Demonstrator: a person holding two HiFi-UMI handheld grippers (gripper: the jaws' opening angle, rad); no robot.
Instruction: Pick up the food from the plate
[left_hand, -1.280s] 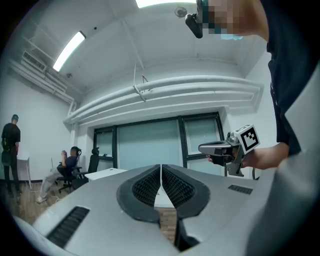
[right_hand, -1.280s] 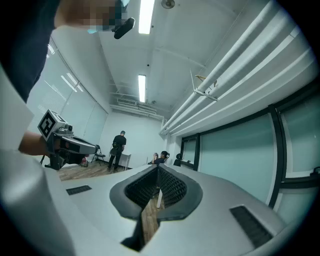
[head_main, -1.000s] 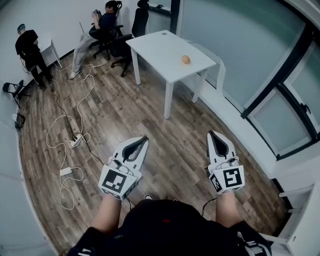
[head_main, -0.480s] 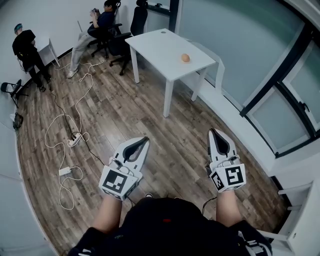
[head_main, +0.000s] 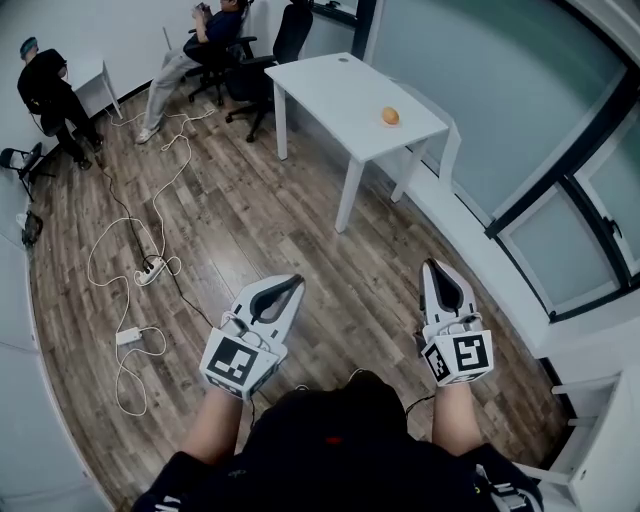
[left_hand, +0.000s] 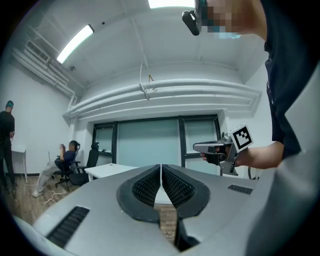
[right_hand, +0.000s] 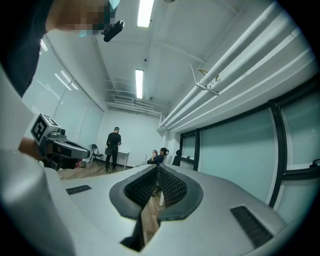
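Wooden floor (head_main: 260, 220), cables (head_main: 148, 270) at left, separates you from the table (head_main: 330, 85) with food (head_main: 390, 116); your left hand-held gripper (head_main: 295, 281) and right hand-held gripper (head_main: 432, 266) are closed, empty.

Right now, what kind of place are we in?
Probably an office or lab room: a white table stands beside glass partition walls, with office chairs behind it.

wht table (head_main: 330, 95) | seated person (head_main: 190, 50) near it | standing person (head_main: 45, 95) far L | cables (head_main: 150, 268) on wood flr (head_main: 250, 220)
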